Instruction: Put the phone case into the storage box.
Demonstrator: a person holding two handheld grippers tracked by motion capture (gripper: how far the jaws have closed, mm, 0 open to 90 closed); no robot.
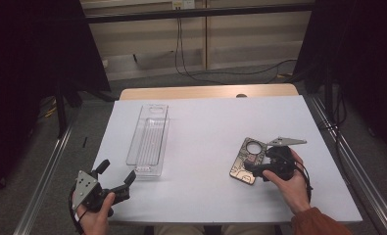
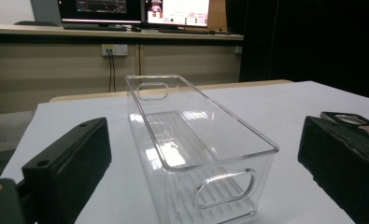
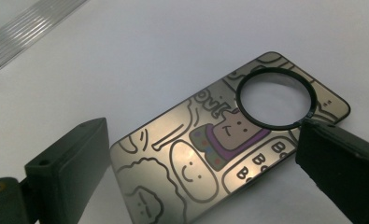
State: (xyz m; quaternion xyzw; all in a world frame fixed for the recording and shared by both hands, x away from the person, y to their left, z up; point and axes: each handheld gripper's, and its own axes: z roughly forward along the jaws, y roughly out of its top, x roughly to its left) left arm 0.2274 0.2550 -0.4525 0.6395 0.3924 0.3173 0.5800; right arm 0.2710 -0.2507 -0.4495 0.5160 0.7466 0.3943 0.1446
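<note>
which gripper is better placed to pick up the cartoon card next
Right. The right gripper sits over the card with its jaws open on either side of it, apparently not yet clamped. The left gripper is open near the table's front left corner, facing the clear bin, far from the card.

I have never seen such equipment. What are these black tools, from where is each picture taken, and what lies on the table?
A person holds hand-operated tongs, one in each hand. The high view looks down on the white table. There the left tongs are open, pointing at a clear plastic bin. The other two pictures come from cameras riding on the tongs. The right tongs are open around a shiny cartoon-printed card with a round ring, which lies flat on the table. Nothing is gripped yet.
</note>
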